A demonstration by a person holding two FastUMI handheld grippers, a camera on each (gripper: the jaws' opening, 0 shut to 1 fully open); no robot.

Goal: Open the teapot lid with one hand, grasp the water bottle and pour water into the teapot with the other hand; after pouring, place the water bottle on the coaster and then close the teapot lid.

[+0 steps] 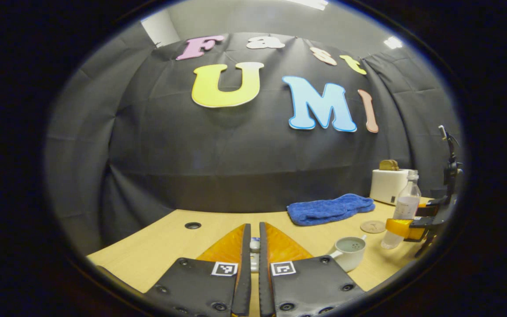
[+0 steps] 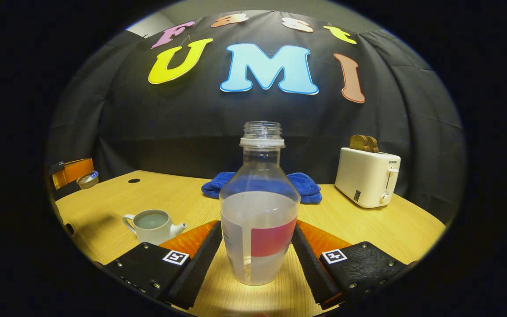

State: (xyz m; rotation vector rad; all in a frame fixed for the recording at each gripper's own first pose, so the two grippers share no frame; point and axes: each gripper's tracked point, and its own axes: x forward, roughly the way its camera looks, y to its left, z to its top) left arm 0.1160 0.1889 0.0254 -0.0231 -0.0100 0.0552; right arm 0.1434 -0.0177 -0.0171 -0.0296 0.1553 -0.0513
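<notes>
Clear plastic, uncapped and roughly half full of water: the water bottle [image 2: 260, 207] stands upright between the fingers of my right gripper [image 2: 258, 226]. Those jaws are closed onto its lower body, one finger pressing on each side, at the height of the red band of its label. The label's print is too small for me to make out. In the left gripper view the bottle sits at about 3 o'clock, leaning a little. Whether its base touches the table [image 2: 183, 193] I cannot tell.

The teapot [image 2: 152, 226] stands open on the table at about 8 o'clock from the bottle in the right gripper view, with liquid showing inside. My left gripper [image 1: 254, 229] has its jaws drawn narrow onto the small teapot lid [image 1: 255, 246], pinched between both fingers. In the right gripper view that gripper holds the lid up at about 9 o'clock, well apart from the pot.

The round coaster [image 1: 372, 226] lies bare in the left gripper view, just beside the bottle and beyond the teapot.

Behind the bottle lies a folded blue towel [image 2: 302, 185]. At about 2 o'clock stands a white toaster [image 2: 368, 176] with bread slices [image 2: 363, 142] in its slots and a short brand word printed near its top corner.
</notes>
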